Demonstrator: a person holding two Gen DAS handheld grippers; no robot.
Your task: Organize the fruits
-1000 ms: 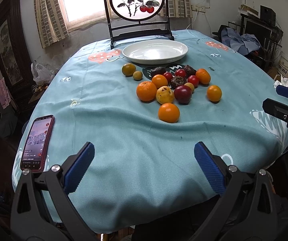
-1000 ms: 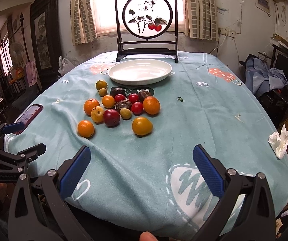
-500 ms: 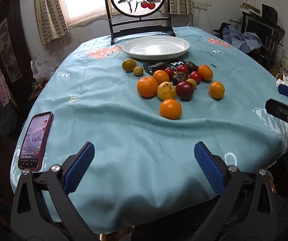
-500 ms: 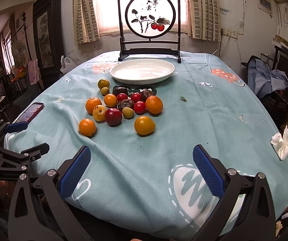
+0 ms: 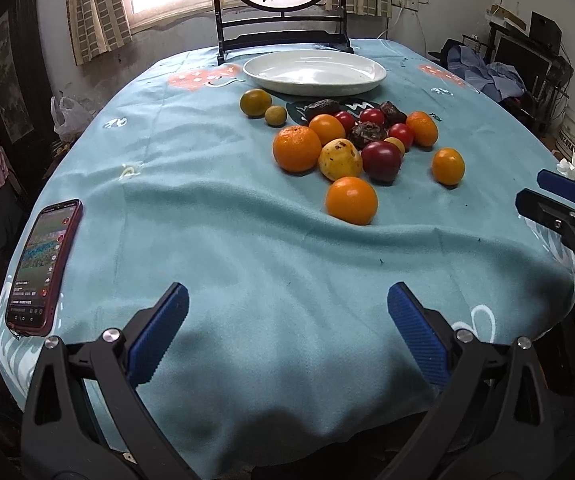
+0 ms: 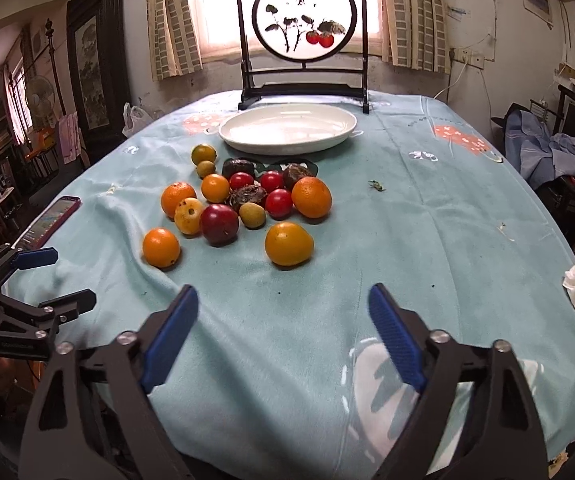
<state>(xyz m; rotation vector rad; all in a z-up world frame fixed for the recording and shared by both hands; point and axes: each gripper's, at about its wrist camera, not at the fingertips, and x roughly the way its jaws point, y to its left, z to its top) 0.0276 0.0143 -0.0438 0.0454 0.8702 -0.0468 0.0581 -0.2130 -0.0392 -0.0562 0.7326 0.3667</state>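
Both grippers advanced toward fruits; left gripper, right gripper wide, empty. Plate unfilled; first pick pending.

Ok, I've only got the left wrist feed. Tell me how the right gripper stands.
Observer: The right gripper is wide open with nothing between its fingers. The nearest orange lies just ahead of it.
Operator: Report anything on the cloth to the right of the fruit.
Observer: A small green scrap lies on the tablecloth, apart from the fruit.
Operator: Now give me the far left of the room.
Observer: A standing fan is there, off the table.
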